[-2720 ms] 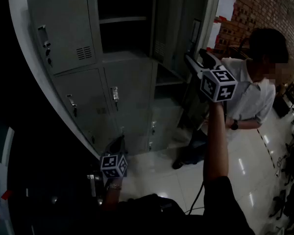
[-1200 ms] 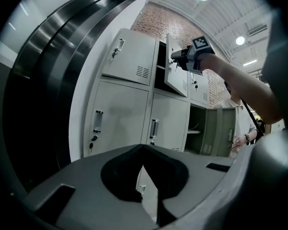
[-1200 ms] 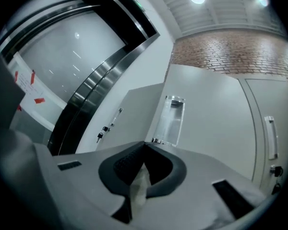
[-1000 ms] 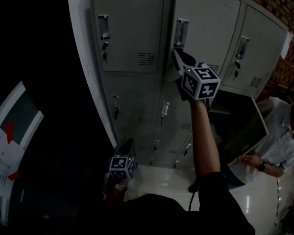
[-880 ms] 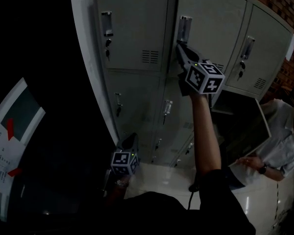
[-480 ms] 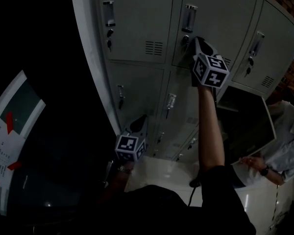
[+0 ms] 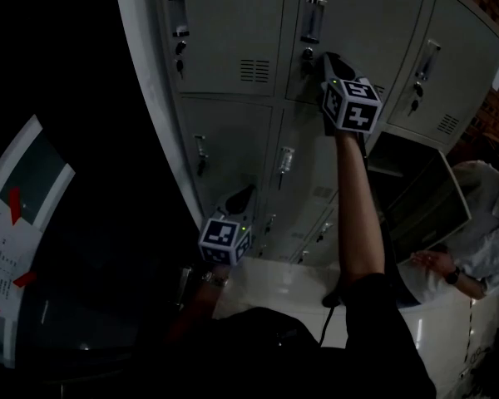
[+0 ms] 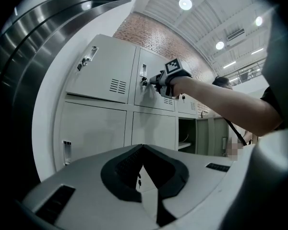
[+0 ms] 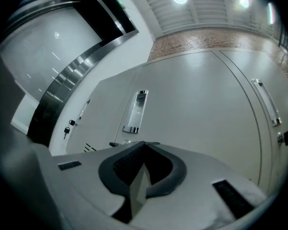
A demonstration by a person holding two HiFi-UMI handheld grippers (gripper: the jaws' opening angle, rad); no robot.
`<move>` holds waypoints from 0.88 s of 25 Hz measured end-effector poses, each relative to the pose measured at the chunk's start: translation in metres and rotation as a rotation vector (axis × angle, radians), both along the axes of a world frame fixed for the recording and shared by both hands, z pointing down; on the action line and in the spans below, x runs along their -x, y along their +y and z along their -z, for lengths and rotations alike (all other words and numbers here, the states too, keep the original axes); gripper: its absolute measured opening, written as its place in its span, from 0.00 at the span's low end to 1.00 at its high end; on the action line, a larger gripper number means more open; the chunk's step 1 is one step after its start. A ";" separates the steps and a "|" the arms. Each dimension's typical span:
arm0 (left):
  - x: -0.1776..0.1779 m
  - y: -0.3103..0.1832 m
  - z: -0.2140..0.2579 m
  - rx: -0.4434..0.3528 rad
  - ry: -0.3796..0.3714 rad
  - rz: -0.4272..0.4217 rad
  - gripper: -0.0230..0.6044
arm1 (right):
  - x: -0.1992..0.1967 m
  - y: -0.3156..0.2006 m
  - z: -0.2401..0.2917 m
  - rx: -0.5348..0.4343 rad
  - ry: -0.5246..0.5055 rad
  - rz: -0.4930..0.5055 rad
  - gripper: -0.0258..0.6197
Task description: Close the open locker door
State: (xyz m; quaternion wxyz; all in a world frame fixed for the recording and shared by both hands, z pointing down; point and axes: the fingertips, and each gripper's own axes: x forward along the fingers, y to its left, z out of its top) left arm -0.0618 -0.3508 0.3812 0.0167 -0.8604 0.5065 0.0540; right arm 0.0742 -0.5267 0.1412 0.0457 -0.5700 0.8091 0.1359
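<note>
Closed, empty right tongs (image 7: 327, 59) hover close to an upper locker door (image 7: 362, 19); left tongs (image 7: 241, 196), also closed, hang lower left.

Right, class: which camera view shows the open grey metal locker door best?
The left gripper view: the open grey metal locker door is well lit and unobstructed beside its compartment. The head view shows it larger but dim. The right gripper view shows only closed doors.
</note>
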 end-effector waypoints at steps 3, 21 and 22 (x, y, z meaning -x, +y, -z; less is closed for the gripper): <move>0.000 0.011 -0.005 0.011 -0.004 -0.014 0.03 | -0.004 0.016 -0.020 0.036 -0.004 -0.010 0.05; -0.046 0.097 -0.098 0.136 -0.118 -0.130 0.03 | 0.049 0.260 -0.366 0.528 -0.051 -0.025 0.07; -0.050 0.099 -0.099 0.135 -0.114 -0.130 0.03 | 0.050 0.265 -0.368 0.529 -0.070 -0.027 0.07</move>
